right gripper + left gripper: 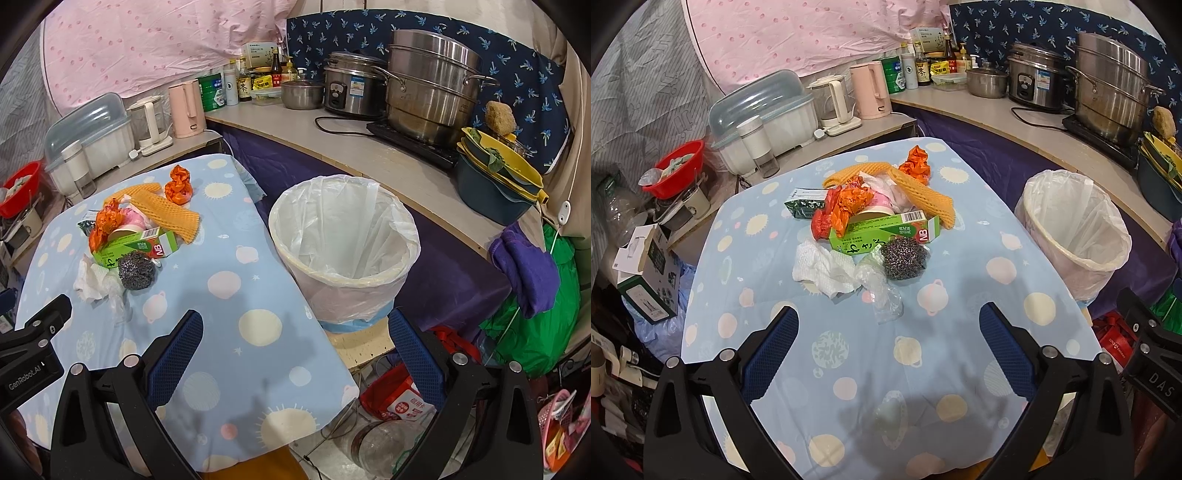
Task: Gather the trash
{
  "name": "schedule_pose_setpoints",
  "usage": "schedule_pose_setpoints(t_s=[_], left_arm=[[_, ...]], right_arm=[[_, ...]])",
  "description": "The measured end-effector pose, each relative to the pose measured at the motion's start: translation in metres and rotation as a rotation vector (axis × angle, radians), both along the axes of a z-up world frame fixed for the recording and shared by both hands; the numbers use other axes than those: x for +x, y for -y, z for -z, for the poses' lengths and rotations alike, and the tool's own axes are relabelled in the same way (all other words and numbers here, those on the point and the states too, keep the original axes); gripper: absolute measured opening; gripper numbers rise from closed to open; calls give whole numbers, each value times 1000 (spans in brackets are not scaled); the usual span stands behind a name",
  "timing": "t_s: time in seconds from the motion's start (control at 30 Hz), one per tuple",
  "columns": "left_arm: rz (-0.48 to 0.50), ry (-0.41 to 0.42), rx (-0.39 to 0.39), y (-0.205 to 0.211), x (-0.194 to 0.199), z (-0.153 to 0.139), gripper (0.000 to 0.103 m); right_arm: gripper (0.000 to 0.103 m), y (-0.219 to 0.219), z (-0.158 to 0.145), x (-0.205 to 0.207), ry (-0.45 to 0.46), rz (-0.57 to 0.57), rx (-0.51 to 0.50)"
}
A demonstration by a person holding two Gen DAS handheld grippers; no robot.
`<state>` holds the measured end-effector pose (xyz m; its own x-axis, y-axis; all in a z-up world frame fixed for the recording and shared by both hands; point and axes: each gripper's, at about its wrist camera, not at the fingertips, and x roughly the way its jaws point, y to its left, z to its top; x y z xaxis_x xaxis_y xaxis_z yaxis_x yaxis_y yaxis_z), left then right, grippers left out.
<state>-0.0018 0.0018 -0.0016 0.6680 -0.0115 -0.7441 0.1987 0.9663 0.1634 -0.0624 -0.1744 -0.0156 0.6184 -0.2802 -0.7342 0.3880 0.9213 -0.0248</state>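
A heap of trash lies mid-table on the blue patterned cloth (960,325): a green carton (882,232), a steel scourer (905,258), crumpled white paper (823,269), clear plastic film (882,295), orange wrappers (849,205) and yellow foam netting (923,192). A bin lined with a white bag (1075,229) stands off the table's right side. My left gripper (888,321) hovers open just short of the heap, nothing between its fingers. My right gripper (295,325) is open near the bin (343,243), the heap (136,243) to its left.
A counter (369,147) behind holds steel pots (432,81), a rice cooker, kettles (870,90) and bottles. Boxes (646,273) and a red basin (677,168) crowd the table's left. Bags and a bottle lie on the floor under the bin.
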Motion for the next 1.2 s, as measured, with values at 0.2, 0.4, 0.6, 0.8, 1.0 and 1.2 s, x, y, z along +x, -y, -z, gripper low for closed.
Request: schedule_pose_setpoints(t_s=[0.2, 0.4, 0.6, 0.8, 1.0, 1.2], left_arm=[[-4, -4, -4, -2, -1, 3, 94], [-20, -25, -15, -8, 5, 10, 94], [-83, -60, -66, -30, 25, 19, 94], [-173, -74, -82, -63, 47, 32, 94], [-216, -129, -125, -94, 68, 52, 94], [-263, -174, -135, -115, 83, 72, 94]], right_arm=[[96, -7, -1, 7, -10, -11, -7], [96, -10, 0, 14, -10, -20, -1], [96, -18, 7, 30, -41, -44, -12], [96, -30, 20, 53, -46, -91, 21], [96, -49, 37, 80, -58, -147, 53], [96, -78, 51, 111, -54, -232, 72]])
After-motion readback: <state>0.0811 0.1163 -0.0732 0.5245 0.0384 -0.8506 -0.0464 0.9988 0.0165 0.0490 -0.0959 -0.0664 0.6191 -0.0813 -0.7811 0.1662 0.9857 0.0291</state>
